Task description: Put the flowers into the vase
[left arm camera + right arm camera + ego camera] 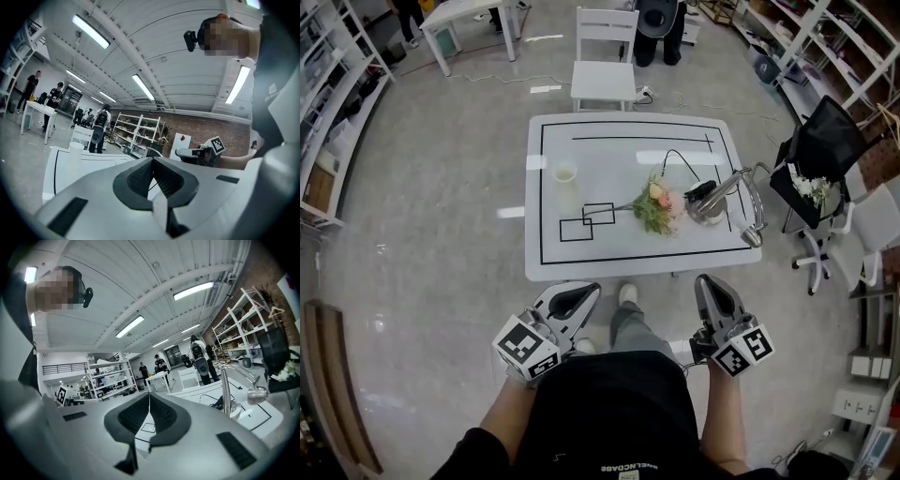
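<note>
Short of the table (609, 253), left gripper (577, 296) and right gripper (711, 286) hang pressed together and empty, apparently staged for reaching; flowers (661, 208) lie on the table, apart from the vase (565, 174).

You wear a black top (609, 403) with small white lettering at its hem, grey trousers (630, 328) and white shoes (627, 293). Your left gripper (579, 296) and right gripper (713, 285) have pale grey shells and black ribbed pads. Each carries a cube (525, 349) of black-and-white square markers.

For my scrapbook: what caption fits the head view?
Left gripper and right gripper, both shut, near white square table with pink-green flower bunch, pale vase.
</note>
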`<state>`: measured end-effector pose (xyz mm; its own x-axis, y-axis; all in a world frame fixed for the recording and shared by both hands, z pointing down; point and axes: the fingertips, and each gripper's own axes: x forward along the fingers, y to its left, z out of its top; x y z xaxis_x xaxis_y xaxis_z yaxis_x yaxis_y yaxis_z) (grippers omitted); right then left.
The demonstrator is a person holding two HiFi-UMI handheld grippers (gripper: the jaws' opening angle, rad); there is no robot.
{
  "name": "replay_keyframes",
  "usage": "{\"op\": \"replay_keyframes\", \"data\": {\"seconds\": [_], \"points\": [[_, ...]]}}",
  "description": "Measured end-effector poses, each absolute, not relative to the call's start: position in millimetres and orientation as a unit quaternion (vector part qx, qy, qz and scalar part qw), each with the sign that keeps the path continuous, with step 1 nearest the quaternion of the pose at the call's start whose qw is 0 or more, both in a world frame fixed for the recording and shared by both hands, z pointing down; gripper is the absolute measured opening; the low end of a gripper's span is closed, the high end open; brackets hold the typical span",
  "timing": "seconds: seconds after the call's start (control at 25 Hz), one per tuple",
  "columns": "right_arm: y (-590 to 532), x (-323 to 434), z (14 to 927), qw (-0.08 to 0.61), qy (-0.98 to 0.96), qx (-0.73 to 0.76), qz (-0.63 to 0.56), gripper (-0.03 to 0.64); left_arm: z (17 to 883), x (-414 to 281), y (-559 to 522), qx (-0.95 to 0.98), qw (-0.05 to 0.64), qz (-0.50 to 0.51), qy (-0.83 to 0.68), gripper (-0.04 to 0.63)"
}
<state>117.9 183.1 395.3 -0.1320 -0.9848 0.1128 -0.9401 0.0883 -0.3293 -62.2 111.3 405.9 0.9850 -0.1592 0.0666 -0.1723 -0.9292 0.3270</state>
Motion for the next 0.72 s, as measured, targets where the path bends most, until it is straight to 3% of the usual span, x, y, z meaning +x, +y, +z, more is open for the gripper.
{"op": "replay_keyframes", "data": {"seconds": [0.44,0.72], "points": [[102.3,173.4,420.6,0.036,0.754,-0.631,-0.181,0.014,420.6,-8.0,42.7,0.975,0.182,0.039,-0.118,0.005],[51.7,195.4,447.5,-0.025,0.773,-0.604,-0.193,0.117,427.3,11.9,6.4,0.969,0.182,0.053,-0.160,0.005]]}}
